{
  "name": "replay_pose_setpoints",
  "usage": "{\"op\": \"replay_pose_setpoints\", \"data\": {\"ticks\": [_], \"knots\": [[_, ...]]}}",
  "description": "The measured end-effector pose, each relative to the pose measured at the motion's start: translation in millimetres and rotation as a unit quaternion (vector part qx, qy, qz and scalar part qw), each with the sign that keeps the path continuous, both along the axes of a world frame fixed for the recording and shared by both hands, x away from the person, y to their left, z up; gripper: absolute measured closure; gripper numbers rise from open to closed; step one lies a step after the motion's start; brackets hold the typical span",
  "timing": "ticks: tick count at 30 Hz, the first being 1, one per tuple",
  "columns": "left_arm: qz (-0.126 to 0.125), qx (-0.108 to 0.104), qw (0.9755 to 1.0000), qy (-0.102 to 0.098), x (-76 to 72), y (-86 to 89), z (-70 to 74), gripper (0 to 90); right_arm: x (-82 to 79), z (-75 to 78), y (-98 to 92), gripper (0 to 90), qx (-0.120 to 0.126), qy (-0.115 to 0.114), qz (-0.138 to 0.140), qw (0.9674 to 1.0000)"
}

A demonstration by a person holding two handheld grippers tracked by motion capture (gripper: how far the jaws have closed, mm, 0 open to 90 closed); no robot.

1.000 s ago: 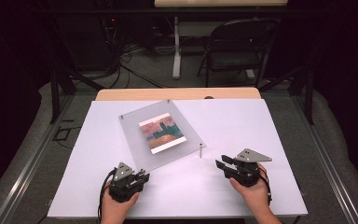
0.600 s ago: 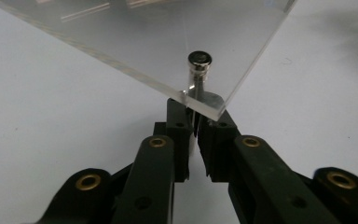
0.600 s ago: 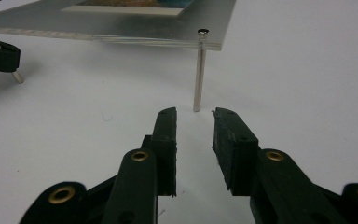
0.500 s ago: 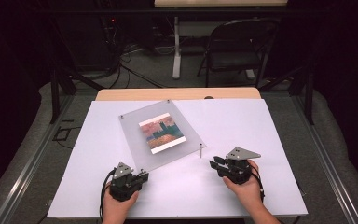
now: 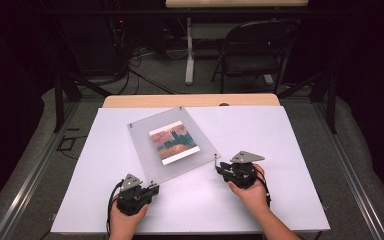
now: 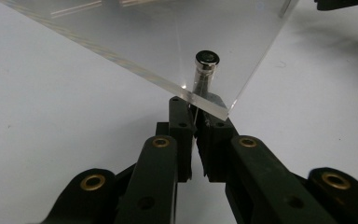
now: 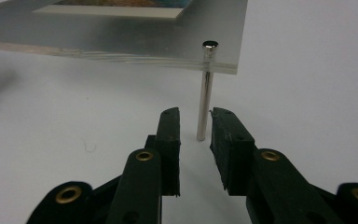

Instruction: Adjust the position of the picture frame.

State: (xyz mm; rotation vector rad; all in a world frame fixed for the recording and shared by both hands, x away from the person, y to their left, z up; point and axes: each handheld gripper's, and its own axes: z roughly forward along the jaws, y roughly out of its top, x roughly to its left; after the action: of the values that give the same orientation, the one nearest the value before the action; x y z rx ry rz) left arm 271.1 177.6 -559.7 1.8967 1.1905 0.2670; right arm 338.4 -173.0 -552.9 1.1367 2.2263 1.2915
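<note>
Step in hand: the clear acrylic frame [image 5: 172, 144] stands on slim metal pegs on the white table [image 5: 290, 130]; both hands are taking hold of the two near pegs, by my reading before lifting or undoing the frame
Frame: left of the table's middle, turned askew, a small coloured picture [image 5: 174, 142] sandwiched in it
Left gripper [image 5: 152, 189]: at the frame's near corner; its jaws have just been closing and in the left gripper view stand pressed together on the near corner peg [image 6: 204, 77], right under the plate's edge
Right gripper [image 5: 220, 169]: at the frame's right corner; its jaws have been closing too, yet a gap remains, and the right corner peg [image 7: 205, 91] stands just ahead of the tips, untouched
Next move, as I judge it: ease the right gripper forward until the peg sits between the pads, then close squarely on the shaft below the plate
Risk: a thin, smooth peg may slip or tilt if caught off-centre
</note>
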Motion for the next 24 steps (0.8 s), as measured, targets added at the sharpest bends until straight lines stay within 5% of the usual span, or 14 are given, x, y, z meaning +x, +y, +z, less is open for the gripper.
{"op": "replay_pose_setpoints", "data": {"ticks": [10,24], "knots": [[-0.003,-0.001,1.0,0.001,0.3,0.6,0.0,84.7,18.2,-7.6,7.8,73.6,0.004,0.012,-0.006,0.9999],[-0.003,-0.003,1.0,-0.001,0.1,1.0,-0.6,84.7,22.9,-11.9,12.4,79.7,0.013,0.009,0.004,0.9999]]}}
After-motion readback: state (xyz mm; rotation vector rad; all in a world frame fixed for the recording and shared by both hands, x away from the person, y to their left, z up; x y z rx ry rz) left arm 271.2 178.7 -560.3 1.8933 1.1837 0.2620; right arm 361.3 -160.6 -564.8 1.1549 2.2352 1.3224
